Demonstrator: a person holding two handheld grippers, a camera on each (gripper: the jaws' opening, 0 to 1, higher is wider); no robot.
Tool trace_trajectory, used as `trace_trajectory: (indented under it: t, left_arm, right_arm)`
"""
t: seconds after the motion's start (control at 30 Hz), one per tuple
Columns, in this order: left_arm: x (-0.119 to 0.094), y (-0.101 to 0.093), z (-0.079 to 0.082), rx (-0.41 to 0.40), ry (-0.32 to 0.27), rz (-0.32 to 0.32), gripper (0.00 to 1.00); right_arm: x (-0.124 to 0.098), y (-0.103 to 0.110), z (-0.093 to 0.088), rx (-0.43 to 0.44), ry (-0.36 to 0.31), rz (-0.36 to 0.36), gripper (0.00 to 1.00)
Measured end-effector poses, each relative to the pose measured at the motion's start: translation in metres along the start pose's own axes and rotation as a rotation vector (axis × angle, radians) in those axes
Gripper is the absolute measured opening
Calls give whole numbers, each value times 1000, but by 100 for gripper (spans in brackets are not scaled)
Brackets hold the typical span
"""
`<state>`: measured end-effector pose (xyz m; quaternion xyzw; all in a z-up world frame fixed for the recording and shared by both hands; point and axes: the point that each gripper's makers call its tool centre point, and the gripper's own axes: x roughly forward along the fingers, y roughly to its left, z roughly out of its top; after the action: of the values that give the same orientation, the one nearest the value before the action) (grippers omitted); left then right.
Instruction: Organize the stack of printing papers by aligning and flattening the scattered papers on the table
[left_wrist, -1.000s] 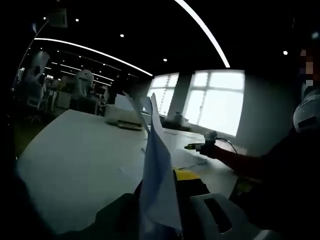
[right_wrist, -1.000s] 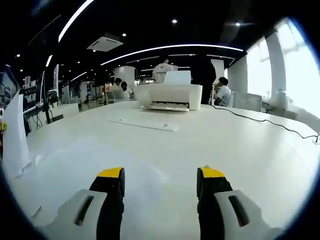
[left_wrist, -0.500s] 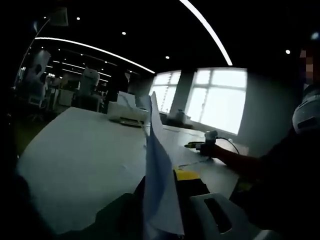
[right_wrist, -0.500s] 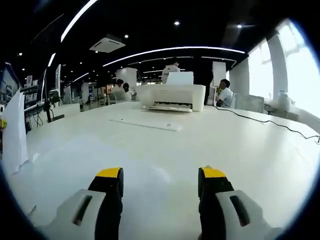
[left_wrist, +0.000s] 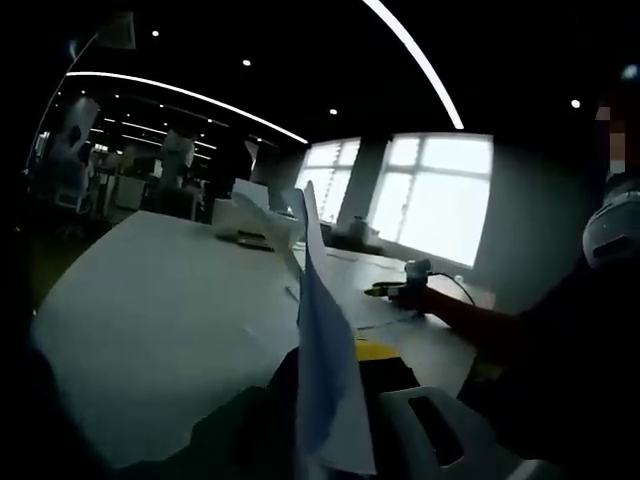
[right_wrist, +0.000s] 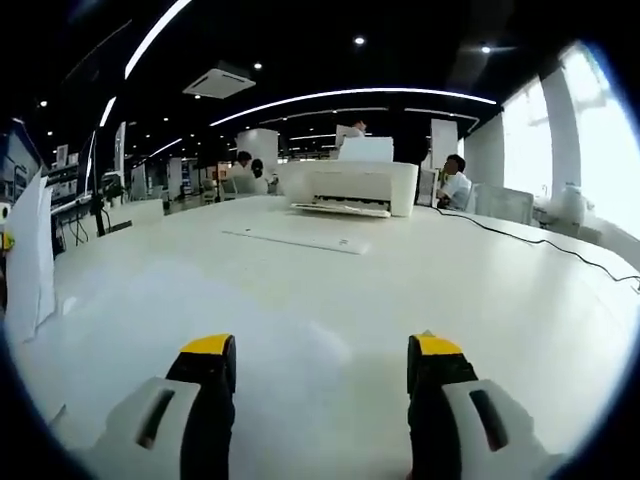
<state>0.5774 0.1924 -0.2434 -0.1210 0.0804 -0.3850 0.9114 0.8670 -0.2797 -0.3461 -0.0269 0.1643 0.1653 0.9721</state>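
A sheaf of white printing papers (left_wrist: 318, 350) stands on edge between the jaws of my left gripper (left_wrist: 332, 368), which is shut on it. The sheets rise above the white table (left_wrist: 150, 320) and fan slightly at the top. The same upright papers (right_wrist: 28, 265) appear at the left edge of the right gripper view. My right gripper (right_wrist: 322, 350) hovers low over the table (right_wrist: 330, 300), jaws wide apart with nothing between them. From the left gripper view the right gripper (left_wrist: 398, 291) appears small, held by a person's dark-sleeved arm (left_wrist: 490, 325).
A white printer (right_wrist: 350, 187) sits at the table's far side, with a flat white sheet (right_wrist: 300, 240) lying in front of it. A black cable (right_wrist: 520, 240) runs across the right part. People sit at desks beyond. Bright windows (left_wrist: 430, 200) are behind.
The right gripper's jaws have spread slightly wider and its view has crept forward over the table. The held papers lean a little more to the right in the left gripper view.
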Motion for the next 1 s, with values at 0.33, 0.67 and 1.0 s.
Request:
trace_trajectory:
  t: [0.33,0.67,1.0]
  left_arm:
    - [1,-6,0,0,0,2,6]
    - [5,-12,0,4,7,0,6]
    - [6,-15,0,7,14,-2,6]
  right_arm:
    - [3,3,1,0,-5,-1,69]
    - [0,26,1,-63,8,32,67]
    - [-7,45,0,-54,35,57,53]
